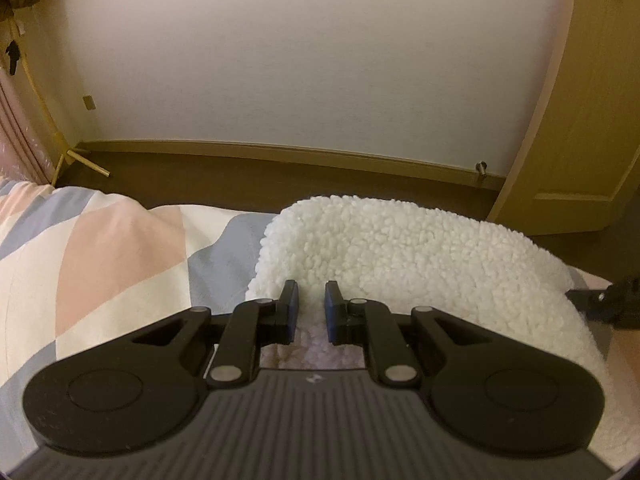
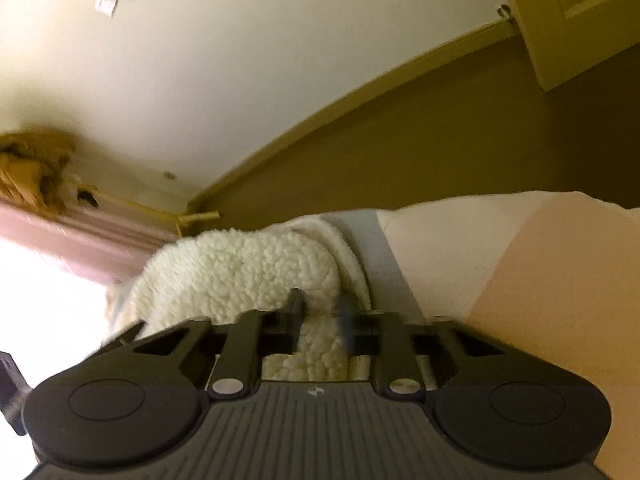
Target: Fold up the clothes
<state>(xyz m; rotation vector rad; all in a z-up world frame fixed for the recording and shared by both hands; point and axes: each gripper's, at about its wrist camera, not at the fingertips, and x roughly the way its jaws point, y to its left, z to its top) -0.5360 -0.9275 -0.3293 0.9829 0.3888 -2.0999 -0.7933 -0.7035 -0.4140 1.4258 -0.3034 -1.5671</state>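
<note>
From the left wrist, a white fluffy garment [image 1: 400, 256] lies bunched on the bed [image 1: 100, 264], on a cover with pink, grey and cream shapes. It looks partly folded, with one rounded edge turned over, so the folding seems started but not finished. The left gripper [image 1: 312, 312] has its jaws squeezed close together, and a thin bit of the fluffy cloth sits between them, so it looks like it is pinching the near edge.

From the right wrist, the picture is tilted and a little blurry. The same garment [image 2: 240, 268] is right in front of the right gripper [image 2: 320, 320]. Its jaws are clamped on a fluffy fold. The cloth still needs laying flat and neat.
</note>
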